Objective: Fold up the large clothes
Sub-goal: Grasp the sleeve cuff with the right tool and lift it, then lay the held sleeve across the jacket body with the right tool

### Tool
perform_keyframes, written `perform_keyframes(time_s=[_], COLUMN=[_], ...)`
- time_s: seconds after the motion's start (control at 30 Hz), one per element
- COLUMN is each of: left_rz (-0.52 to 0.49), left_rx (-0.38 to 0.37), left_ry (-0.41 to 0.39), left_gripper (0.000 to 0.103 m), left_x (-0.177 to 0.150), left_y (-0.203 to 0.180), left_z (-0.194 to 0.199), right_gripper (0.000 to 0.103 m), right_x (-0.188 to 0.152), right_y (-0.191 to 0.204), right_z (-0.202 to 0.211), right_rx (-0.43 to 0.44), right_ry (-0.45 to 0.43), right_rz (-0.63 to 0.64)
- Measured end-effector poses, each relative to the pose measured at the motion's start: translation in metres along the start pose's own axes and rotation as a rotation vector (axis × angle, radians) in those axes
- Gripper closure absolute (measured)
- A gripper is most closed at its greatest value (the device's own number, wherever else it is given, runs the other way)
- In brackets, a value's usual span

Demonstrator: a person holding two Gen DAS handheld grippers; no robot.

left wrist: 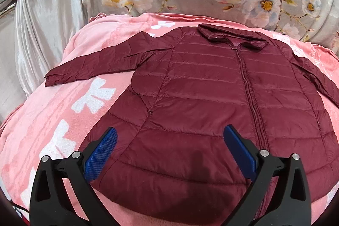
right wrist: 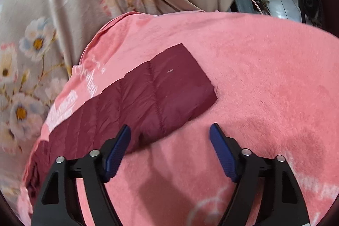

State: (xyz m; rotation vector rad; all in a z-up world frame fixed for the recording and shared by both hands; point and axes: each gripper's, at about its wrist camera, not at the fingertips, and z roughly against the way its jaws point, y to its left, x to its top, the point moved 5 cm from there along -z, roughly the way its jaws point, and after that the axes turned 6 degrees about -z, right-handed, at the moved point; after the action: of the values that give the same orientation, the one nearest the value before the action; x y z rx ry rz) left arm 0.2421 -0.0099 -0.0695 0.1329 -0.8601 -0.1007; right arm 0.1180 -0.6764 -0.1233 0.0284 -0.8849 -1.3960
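The jacket point(left wrist: 211, 99) lies flat, zipped, mid-frame on the pink blanket point(left wrist: 63, 120), the left hand-held gripper point(left wrist: 169, 141) open and empty over its hem, while the right hand-held gripper point(right wrist: 169, 137), open and empty, should straddle the sleeve point(right wrist: 159, 94) cuff edge squarely before pinching.

White lettering on the pink blanket point(right wrist: 254, 60) beside the maroon sleeve point(right wrist: 161, 94), in my right wrist view: too blurred and skewed to read. I find nothing legible elsewhere.

one jacket point(left wrist: 211, 99), one pink blanket point(left wrist: 63, 120), two grippers.
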Motion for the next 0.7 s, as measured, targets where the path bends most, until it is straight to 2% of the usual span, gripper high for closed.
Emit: perform_keyframes(time_s=[0.03, 0.1, 0.13, 0.2, 0.23, 0.3, 0.37, 0.5, 0.6, 0.7], left_rz=[0.000, 0.003, 0.004, 0.009, 0.011, 0.017, 0.028, 0.055, 0.090, 0.130], left_rx=[0.000, 0.002, 0.003, 0.004, 0.002, -0.001, 0.003, 0.009, -0.004, -0.014], left_ry=[0.001, -0.001, -0.003, -0.006, -0.006, -0.008, -0.012, -0.008, 0.000, 0.000], left_gripper=[0.005, 0.005, 0.005, 0.005, 0.005, 0.005, 0.005, 0.005, 0.005, 0.005], left_x=[0.000, 0.001, 0.002, 0.004, 0.004, 0.006, 0.009, 0.013, 0.016, 0.021], left_y=[0.000, 0.002, 0.003, 0.005, 0.006, 0.010, 0.015, 0.025, 0.034, 0.046], left_z=[-0.002, -0.005, -0.006, -0.008, -0.009, -0.012, -0.014, -0.021, -0.026, -0.030], right_gripper=[0.041, 0.066, 0.070, 0.090, 0.093, 0.096, 0.097, 0.097, 0.097, 0.097], right_x=[0.002, 0.003, 0.003, 0.003, 0.002, 0.000, -0.007, -0.041, -0.098, -0.157], right_y=[0.002, 0.009, 0.013, 0.024, 0.032, 0.051, 0.086, 0.164, 0.237, 0.285], right_z=[-0.003, -0.010, -0.015, -0.020, -0.020, -0.017, -0.002, 0.040, 0.080, 0.106], right_rx=[0.008, 0.029, 0.033, 0.049, 0.056, 0.090, 0.162, 0.369, 0.541, 0.656], right_ry=[-0.002, 0.014, 0.020, 0.018, 0.012, -0.007, -0.031, -0.016, 0.030, 0.093], right_rz=[0.000, 0.002, 0.001, 0.010, 0.023, 0.056, 0.117, 0.242, 0.414, 0.552])
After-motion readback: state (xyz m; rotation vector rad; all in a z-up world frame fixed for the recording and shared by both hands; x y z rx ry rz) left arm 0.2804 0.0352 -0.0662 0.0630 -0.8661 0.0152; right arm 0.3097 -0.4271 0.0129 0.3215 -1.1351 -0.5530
